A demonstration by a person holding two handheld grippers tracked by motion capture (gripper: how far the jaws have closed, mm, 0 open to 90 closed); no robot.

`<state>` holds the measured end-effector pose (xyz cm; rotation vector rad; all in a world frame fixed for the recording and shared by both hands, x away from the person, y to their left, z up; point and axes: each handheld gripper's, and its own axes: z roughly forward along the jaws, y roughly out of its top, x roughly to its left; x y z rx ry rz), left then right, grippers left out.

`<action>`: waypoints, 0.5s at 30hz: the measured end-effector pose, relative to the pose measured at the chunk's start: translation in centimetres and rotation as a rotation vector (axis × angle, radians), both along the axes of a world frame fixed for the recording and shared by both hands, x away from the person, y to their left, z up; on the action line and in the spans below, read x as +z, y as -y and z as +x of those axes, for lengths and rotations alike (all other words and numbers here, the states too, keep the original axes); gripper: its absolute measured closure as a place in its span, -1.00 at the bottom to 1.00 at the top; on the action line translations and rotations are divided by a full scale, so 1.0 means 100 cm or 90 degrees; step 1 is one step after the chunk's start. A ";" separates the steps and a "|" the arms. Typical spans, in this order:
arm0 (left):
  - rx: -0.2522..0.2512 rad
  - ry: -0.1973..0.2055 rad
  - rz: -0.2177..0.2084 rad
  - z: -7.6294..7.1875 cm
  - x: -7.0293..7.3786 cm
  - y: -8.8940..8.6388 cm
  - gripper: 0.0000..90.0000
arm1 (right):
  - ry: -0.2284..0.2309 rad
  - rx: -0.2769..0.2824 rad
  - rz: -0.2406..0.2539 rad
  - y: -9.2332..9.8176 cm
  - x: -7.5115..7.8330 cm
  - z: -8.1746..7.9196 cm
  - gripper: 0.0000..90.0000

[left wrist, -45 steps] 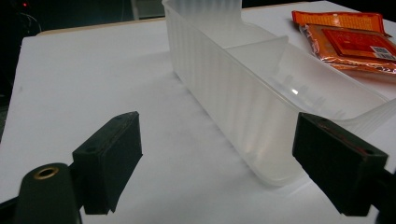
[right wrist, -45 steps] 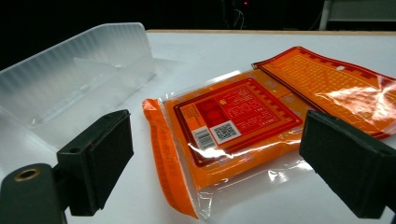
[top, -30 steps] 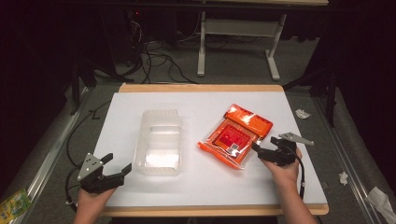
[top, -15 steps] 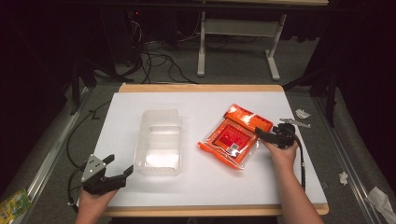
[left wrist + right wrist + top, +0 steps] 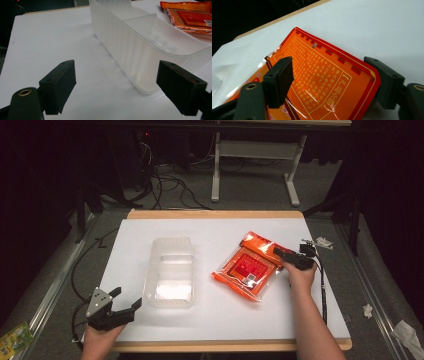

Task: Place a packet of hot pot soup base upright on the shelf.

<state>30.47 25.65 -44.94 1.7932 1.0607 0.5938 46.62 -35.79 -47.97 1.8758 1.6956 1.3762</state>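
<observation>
- Orange packet (image 5: 248, 268) flat on desk (image 5: 210, 227), right of clear tray (image 5: 170, 271).
- Right tool (image 5: 332, 82) astride packet's end, jaws closing, pads not yet pressing.
- Left tool (image 5: 122, 85) gaping wide, empty, near tray's corner.

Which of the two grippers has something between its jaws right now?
The right gripper: its closing jaws straddle the orange packet. The left gripper has only bare table between its jaws.
</observation>
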 end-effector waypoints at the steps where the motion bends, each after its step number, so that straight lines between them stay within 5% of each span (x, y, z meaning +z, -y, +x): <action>1: 0.001 -0.001 -0.001 0.000 0.000 0.000 -0.63 | 0.002 0.006 0.004 0.000 0.000 -0.001 -0.21; 7: -0.001 0.002 0.002 0.000 0.001 0.002 -0.63 | 0.015 0.036 0.006 -0.001 0.002 -0.003 0.17; 12: -0.004 0.002 0.002 0.000 0.000 0.002 -0.63 | 0.020 0.058 -0.027 -0.005 0.002 -0.003 0.31; 15: -0.004 0.002 0.004 0.000 0.000 0.003 -0.63 | 0.016 0.042 -0.043 -0.004 0.003 -0.005 0.78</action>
